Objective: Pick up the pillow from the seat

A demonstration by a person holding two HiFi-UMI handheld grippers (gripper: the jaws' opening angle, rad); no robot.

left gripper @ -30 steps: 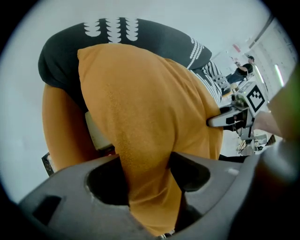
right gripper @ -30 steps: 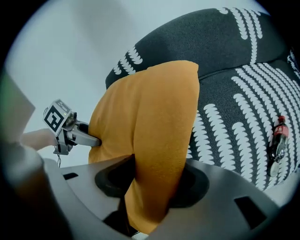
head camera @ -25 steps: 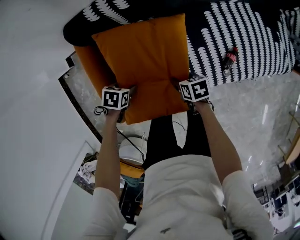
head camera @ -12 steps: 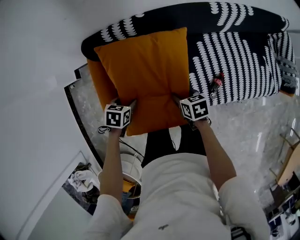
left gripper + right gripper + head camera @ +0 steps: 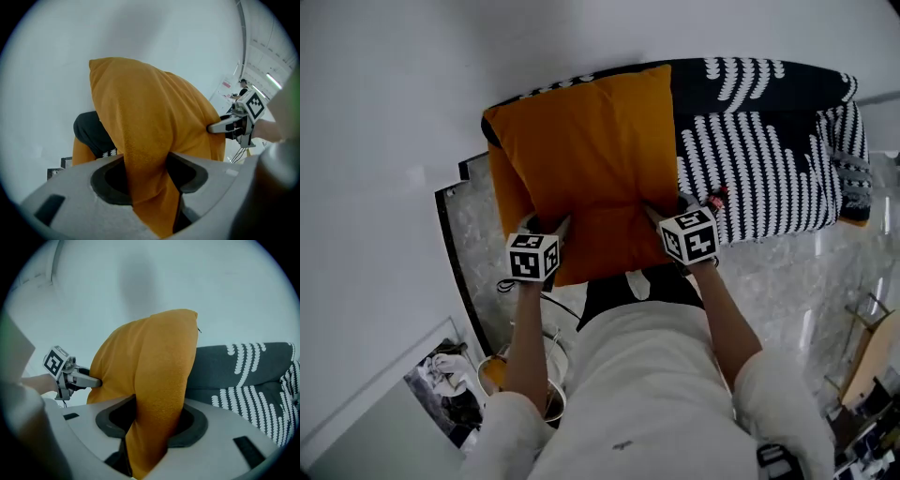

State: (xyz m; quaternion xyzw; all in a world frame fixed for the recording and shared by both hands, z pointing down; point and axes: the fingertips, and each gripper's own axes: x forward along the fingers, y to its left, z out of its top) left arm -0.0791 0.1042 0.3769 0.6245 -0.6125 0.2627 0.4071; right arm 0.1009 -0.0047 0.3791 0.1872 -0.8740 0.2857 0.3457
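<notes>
One orange pillow (image 5: 591, 150) is hanging lifted over the patterned seat (image 5: 769, 159) at its left end. It is looking soft and light, bunching where pinched. Left gripper (image 5: 553, 228) and right gripper (image 5: 664, 212) are each clamping jaws on its near edge, which is probably the best hold, as the fabric is folding easily.

No text, brand or number can be read in any view. The left cube (image 5: 532, 256) and the right cube (image 5: 689, 234) carry only black-and-white square patterns, without letters. The bottle (image 5: 715, 199) on the sofa (image 5: 769, 178) has a red label, too small to read. A small sign (image 5: 226, 85) on the wall (image 5: 164, 37) is also too small to read.
</notes>
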